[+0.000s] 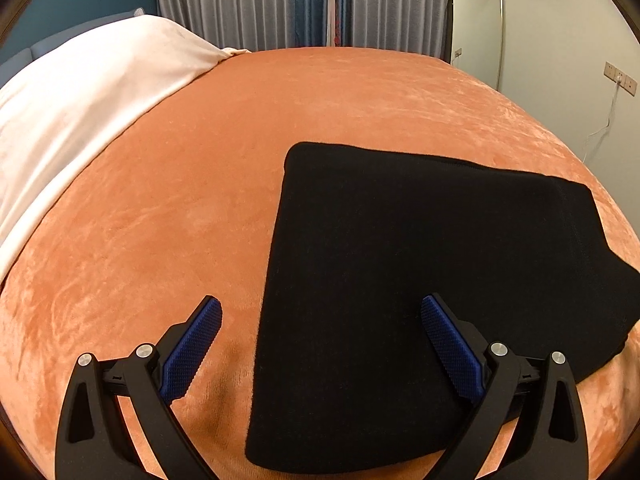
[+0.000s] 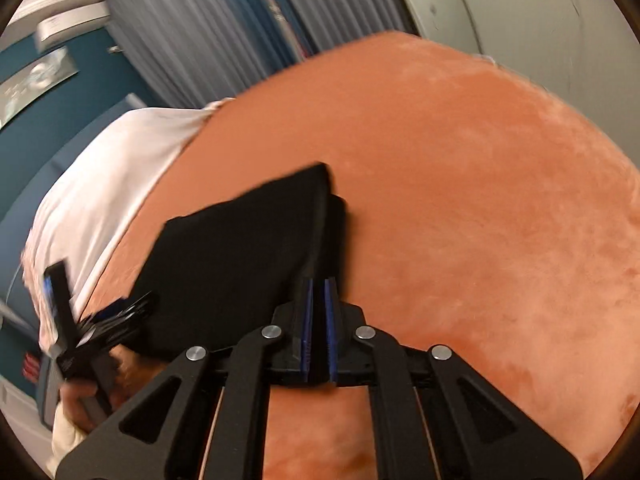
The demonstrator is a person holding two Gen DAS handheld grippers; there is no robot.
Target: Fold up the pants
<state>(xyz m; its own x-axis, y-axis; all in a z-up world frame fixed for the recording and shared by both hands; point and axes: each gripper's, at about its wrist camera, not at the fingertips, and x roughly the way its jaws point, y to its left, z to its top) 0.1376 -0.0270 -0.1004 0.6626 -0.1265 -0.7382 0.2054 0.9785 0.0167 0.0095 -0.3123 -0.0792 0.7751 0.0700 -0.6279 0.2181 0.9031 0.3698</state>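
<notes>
Black pants [image 1: 400,280] lie folded into a flat block on the bed [image 1: 180,220], on its orange plush cover, toward the right side in the left wrist view; 1 layer edge sticks out at the block's right. Left claw [image 1: 320,312] is released, its 2 blue pads wide apart: left pad [image 1: 196,344] over bare orange cover, the other over the pants' near part, w/ nothing pinched. Right claw [image 2: 319,292] is clenched, pads nearly together; a dark strip of the pants' edge runs up to the tips, but can't tell if fabric is actually pinched. White blanket [image 1: 72,112] covers the bed's far left. Grey curtains [image 1: 248,0] hang behind, a mirror [image 1: 476,20] leans at right. Right wrist view is blurred; a hand [image 2: 80,396] shows lower left.
</notes>
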